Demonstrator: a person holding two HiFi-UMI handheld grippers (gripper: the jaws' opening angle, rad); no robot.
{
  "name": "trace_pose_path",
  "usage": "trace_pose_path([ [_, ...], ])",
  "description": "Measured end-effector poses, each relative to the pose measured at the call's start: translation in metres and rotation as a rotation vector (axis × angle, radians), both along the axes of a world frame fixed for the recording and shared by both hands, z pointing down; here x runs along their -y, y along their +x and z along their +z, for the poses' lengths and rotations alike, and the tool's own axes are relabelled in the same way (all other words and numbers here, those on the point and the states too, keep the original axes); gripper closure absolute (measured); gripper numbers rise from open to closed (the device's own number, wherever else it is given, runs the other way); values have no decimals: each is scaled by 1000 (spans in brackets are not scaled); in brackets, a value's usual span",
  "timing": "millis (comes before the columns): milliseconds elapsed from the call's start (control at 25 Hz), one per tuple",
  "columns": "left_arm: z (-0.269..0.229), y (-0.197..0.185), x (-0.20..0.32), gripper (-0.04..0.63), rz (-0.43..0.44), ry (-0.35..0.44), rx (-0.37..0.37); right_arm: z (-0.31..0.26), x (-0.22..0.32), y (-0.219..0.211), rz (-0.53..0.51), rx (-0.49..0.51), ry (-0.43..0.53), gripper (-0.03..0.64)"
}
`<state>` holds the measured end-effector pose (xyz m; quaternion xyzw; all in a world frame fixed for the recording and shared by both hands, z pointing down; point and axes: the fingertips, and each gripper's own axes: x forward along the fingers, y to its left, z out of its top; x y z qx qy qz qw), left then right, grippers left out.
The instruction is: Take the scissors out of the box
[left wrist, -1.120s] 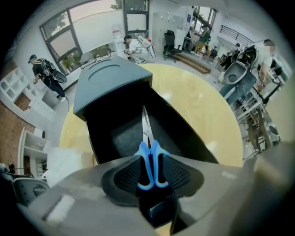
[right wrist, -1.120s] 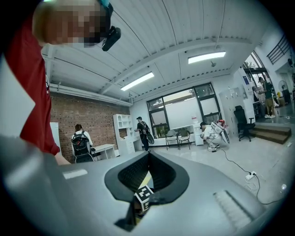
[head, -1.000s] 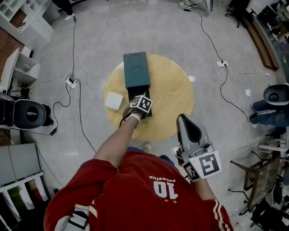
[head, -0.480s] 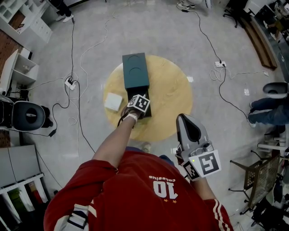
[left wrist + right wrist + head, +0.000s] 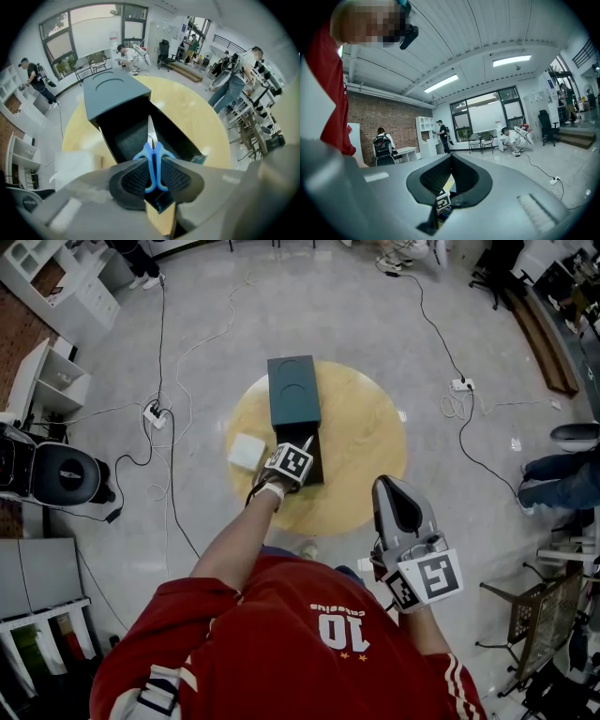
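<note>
At the left of the round desk (image 5: 361, 442) a small white block (image 5: 247, 450) lies beside the box (image 5: 292, 390), out of the way. The box's black tray (image 5: 126, 136) is slid out toward the person, which leaves its inside open from above. The left gripper (image 5: 152, 171) points steeply down over that tray; its jaws have just been closing and now clench the blue handles of the scissors (image 5: 151, 154), so the blades point away into the tray. The tips look only just off the tray floor, so the scissors are probably not clear of the box yet. To the right, well apart from the desk, the right gripper (image 5: 450, 180) is held level, closed and empty, apparently waiting.
</note>
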<state>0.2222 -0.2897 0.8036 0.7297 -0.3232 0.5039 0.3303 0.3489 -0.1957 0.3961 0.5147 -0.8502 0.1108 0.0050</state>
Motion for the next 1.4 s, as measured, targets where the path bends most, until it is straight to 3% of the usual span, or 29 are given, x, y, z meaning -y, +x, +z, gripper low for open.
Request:
trace_pose_path([
  [320,-39,-7,-4,497,16,74,-82,0,8,-3,33,-22,12,629],
  [680,-107,-36,3,497,57,246,-178,5,23,-23,83,-36,10,627],
  [1000,-192,-43,-5,498,75,352,-477,-10,18,-50,143,-28,38,628],
  [1400,-343,-59,-16,498,156,658,-797,-41,-6,-71,227,-48,95,629],
])
